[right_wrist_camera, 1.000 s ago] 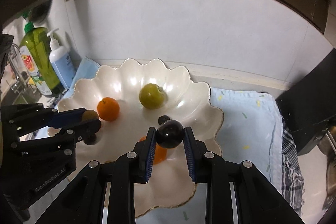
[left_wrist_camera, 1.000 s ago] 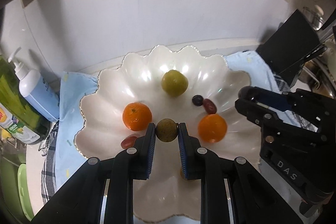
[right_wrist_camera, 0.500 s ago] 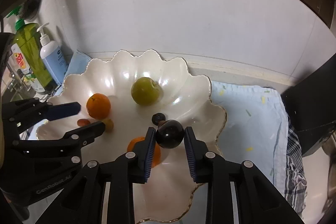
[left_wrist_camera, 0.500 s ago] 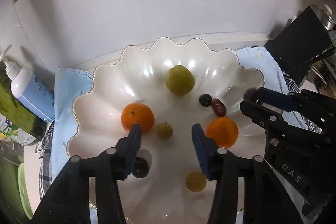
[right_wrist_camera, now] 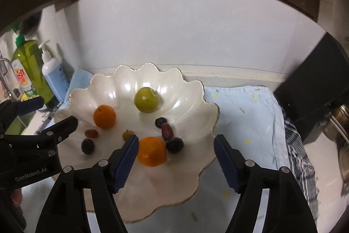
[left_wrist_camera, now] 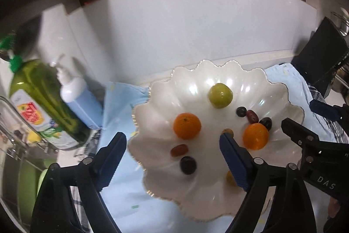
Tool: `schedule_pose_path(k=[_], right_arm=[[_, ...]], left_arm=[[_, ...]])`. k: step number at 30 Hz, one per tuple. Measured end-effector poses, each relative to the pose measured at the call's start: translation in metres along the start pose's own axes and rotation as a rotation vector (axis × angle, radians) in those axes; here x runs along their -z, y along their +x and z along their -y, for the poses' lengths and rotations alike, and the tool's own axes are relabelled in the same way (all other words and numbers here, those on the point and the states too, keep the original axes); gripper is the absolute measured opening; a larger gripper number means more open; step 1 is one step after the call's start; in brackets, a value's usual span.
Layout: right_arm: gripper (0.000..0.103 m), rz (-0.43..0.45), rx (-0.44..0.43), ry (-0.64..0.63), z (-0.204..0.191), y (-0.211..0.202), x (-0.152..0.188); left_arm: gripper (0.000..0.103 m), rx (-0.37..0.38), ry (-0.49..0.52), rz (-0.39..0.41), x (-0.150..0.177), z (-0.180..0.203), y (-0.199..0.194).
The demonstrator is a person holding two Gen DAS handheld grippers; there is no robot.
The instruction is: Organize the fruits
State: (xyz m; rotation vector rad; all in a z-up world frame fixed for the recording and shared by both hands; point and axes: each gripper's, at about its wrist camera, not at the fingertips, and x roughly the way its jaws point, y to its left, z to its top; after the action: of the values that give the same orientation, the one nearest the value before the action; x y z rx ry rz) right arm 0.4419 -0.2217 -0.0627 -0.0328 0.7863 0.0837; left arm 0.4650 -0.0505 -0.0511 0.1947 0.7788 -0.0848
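Note:
A white scalloped bowl on a light blue cloth holds several fruits: a green one, two oranges, dark plums, red dates and a small olive fruit. My left gripper is open and empty above the bowl's left side. My right gripper is open and empty above the bowl's right side.
A green dish soap bottle and a blue pump bottle stand at the left by a sink rack. A black box and a checked cloth are at the right.
My left gripper let go of the small olive fruit, opened wide and drew back to the left. My right gripper released the dark plum into the bowl beside the near orange and opened.

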Motion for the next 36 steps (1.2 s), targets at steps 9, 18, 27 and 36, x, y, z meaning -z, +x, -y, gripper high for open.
schedule_pose_path(k=[9, 18, 27, 36], right_arm=[[0.083, 0.075, 0.043, 0.045, -0.026, -0.058, 0.033], [0.087, 0.161, 0.108, 0.056, -0.046, -0.125, 0.064], [0.089, 0.197, 0.095, 0.054, -0.054, -0.18, 0.09], [0.089, 0.262, 0.071, 0.021, -0.052, -0.248, 0.129]], left_arm=[[0.1, 0.02, -0.003, 0.113, 0.036, -0.019, -0.06], [0.103, 0.009, 0.014, 0.189, 0.071, -0.03, -0.117], [0.103, -0.012, -0.01, 0.227, 0.101, -0.028, -0.177], [0.103, 0.002, -0.055, 0.286, 0.134, -0.012, -0.245]])
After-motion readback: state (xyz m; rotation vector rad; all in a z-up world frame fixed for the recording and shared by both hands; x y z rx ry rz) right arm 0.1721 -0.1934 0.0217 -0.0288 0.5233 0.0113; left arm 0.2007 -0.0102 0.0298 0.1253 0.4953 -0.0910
